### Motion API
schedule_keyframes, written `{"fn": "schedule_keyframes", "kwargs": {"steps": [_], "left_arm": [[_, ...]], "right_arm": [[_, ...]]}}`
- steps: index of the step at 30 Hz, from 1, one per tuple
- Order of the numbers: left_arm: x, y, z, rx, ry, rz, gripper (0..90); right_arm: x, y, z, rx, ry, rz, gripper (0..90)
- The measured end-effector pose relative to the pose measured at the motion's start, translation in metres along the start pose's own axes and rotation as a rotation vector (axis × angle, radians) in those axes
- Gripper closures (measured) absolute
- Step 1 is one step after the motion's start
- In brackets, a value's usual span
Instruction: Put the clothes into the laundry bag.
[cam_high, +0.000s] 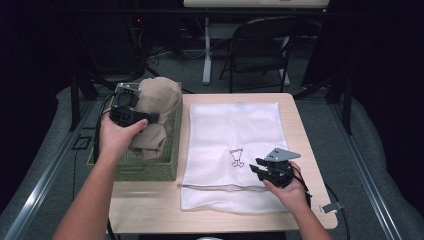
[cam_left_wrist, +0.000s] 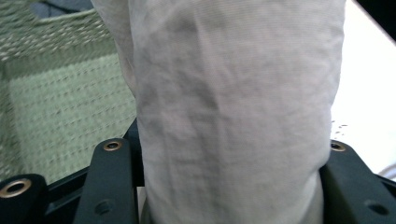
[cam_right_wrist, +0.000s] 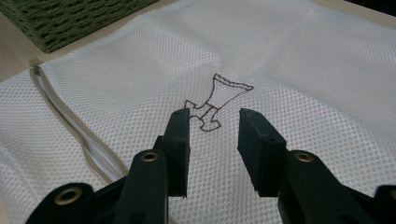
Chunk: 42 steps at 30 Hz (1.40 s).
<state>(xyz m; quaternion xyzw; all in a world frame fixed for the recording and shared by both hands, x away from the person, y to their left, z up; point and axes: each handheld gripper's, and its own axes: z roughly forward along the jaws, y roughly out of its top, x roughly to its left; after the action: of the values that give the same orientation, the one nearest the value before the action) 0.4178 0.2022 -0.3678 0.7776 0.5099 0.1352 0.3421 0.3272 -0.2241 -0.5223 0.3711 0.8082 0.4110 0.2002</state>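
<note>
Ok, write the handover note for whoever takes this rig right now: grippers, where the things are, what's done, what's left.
Left gripper: shut on the beige garment, a thick fold between its jaws, bundle lifted over the green woven basket with its lower end hanging into it.
Right gripper: open, nothing between the jaws, low over the white mesh laundry bag near its drawn emblem.
Bag lies flat on the table, right of the basket; zipper along its near edge.
Done: garment gripped and raised.
Left, probably: open the bag, put the garment in, close the zipper.
</note>
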Motion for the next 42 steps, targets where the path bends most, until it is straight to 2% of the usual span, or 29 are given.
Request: {"fn": "schedule_keyframes", "kwargs": {"steps": [1, 2, 4, 5, 7, 9, 16, 23, 26, 30, 34, 42], "left_arm": [[0.000, 0.000, 0.000, 0.000, 0.000, 0.000, 46.4], [-0.005, 0.001, -0.001, -0.012, -0.023, 0.010, 46.4], [-0.008, 0.001, -0.002, -0.016, -0.035, 0.013, 46.4], [-0.014, 0.002, -0.002, -0.024, -0.056, 0.026, 46.4], [-0.018, 0.003, -0.003, -0.025, -0.065, 0.034, 46.4], [-0.027, 0.004, -0.003, -0.037, -0.093, 0.051, 46.4], [-0.045, 0.001, -0.001, -0.063, -0.160, 0.070, 46.4], [-0.055, -0.001, 0.003, -0.059, -0.167, 0.084, 46.4], [-0.059, 0.000, 0.004, -0.053, -0.165, 0.097, 46.4], [-0.062, -0.001, 0.005, -0.053, -0.165, 0.101, 46.4], [-0.065, -0.002, 0.007, -0.048, -0.180, 0.105, 46.5], [-0.071, -0.004, 0.009, -0.049, -0.197, 0.111, 46.4]], "right_arm": [[0.000, 0.000, 0.000, 0.009, 0.004, -0.002, 63.7], [0.001, -0.001, 0.000, 0.013, -0.002, -0.007, 63.7], [0.002, -0.001, 0.000, 0.017, 0.003, -0.011, 63.7], [0.002, -0.001, 0.000, 0.024, 0.004, -0.018, 63.7], [0.003, -0.001, 0.001, 0.027, 0.006, -0.018, 63.8], [0.005, -0.002, 0.004, 0.037, 0.013, -0.035, 64.9], [0.011, -0.005, 0.008, 0.062, 0.061, -0.085, 68.2], [0.013, -0.006, 0.012, 0.083, 0.103, -0.095, 69.0], [0.017, -0.007, 0.016, 0.103, 0.124, -0.113, 70.9], [0.021, -0.008, 0.018, 0.103, 0.146, -0.125, 71.0], [0.027, -0.010, 0.025, 0.113, 0.180, -0.133, 70.4], [0.038, -0.012, 0.036, 0.151, 0.195, -0.191, 70.5]]}}
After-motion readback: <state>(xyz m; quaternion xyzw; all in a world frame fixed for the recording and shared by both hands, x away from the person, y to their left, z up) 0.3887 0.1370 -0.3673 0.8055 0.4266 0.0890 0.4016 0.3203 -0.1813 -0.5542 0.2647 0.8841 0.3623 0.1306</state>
